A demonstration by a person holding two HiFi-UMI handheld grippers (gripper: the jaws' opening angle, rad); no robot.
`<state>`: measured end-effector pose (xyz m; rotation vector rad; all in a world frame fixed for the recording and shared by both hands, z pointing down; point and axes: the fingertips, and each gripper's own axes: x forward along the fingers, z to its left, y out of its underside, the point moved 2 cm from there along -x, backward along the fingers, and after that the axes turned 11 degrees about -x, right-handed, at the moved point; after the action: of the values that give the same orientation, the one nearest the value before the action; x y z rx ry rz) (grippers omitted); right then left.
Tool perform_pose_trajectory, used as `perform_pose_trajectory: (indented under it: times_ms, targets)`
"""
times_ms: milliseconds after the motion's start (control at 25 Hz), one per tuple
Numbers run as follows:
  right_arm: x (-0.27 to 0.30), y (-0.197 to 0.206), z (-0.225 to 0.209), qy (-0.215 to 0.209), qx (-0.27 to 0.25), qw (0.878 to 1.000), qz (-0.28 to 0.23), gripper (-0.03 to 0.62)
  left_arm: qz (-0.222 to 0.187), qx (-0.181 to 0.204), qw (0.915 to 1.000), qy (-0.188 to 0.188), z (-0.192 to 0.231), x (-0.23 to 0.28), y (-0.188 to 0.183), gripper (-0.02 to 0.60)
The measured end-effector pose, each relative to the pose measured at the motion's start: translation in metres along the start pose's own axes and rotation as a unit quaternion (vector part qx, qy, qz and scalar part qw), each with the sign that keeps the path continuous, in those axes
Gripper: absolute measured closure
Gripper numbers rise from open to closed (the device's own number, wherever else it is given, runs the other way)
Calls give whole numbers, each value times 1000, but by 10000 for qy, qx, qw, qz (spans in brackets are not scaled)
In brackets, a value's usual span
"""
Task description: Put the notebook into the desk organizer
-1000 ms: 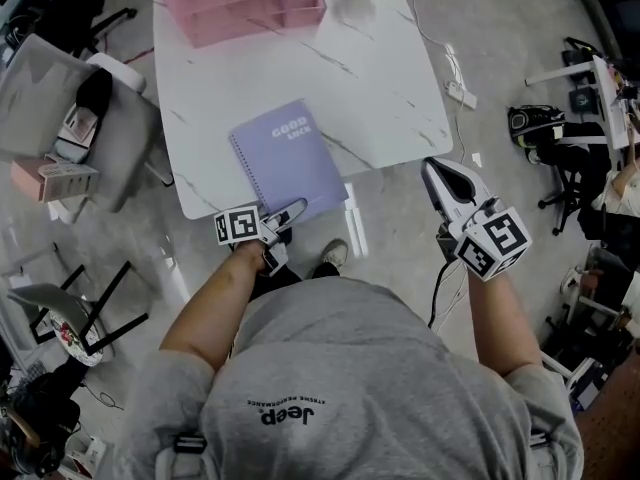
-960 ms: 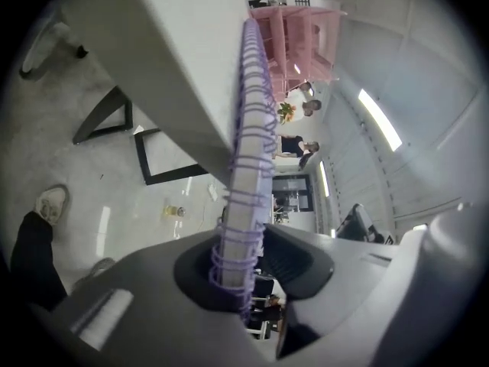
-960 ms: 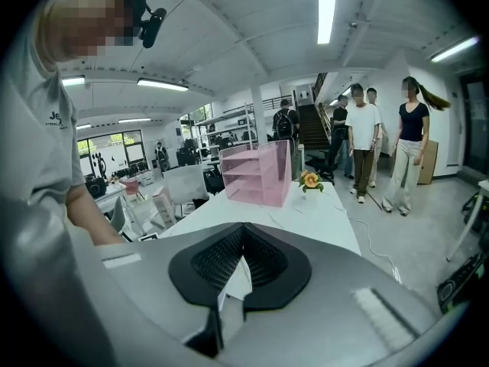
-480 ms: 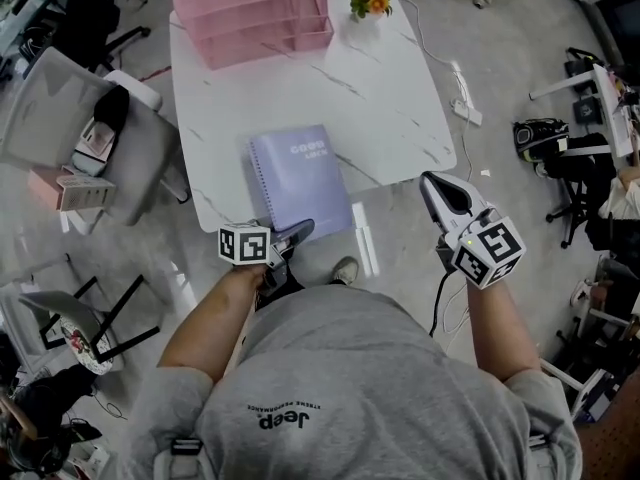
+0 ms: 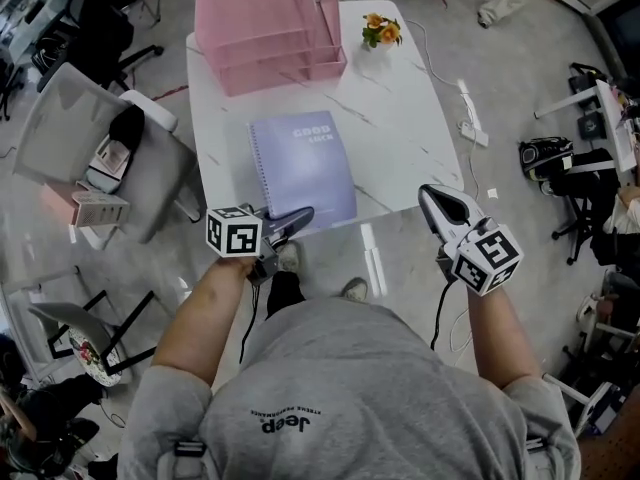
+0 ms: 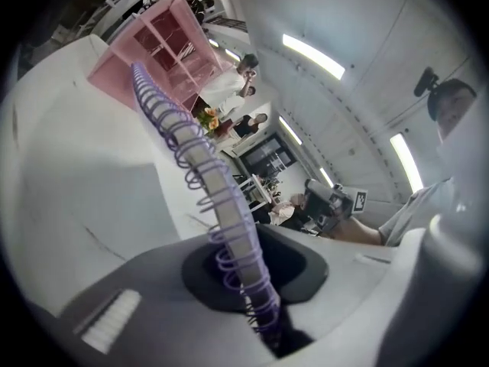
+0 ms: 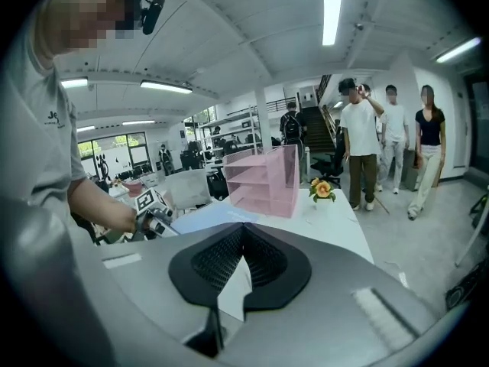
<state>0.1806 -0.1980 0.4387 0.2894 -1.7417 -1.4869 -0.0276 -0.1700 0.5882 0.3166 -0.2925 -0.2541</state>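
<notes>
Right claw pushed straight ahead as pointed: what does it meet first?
Probably the pink desk organizer across the table; the shut right claw looks above it, but depth is unclear.

A white, grey-veined marble worktop (image 5: 400, 118) stands on a glossy grey floor (image 5: 520, 78). To its left sits a grey chair (image 5: 60, 128). A white power strip (image 5: 470, 128) lies on the floor to the right, near a black bag (image 5: 545, 156) and a black office chair (image 5: 575, 213). Long strip lights (image 7: 332, 6) run across the pale ceiling (image 7: 229, 21). Several people (image 7: 359, 140) stand beyond the worktop, with a staircase (image 7: 317, 128) behind them.
</notes>
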Motion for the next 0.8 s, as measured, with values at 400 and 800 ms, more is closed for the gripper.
perform_pose_trajectory:
  times_ms: [400, 800]
  targets:
    - [138, 35, 41, -2832, 3500, 8928, 141, 215, 20, 436, 9971, 618, -31, -17, -71, 491]
    - [229, 18, 57, -3860, 5084, 7628, -1032, 303, 538, 346, 9899, 1267, -1, -33, -78, 491]
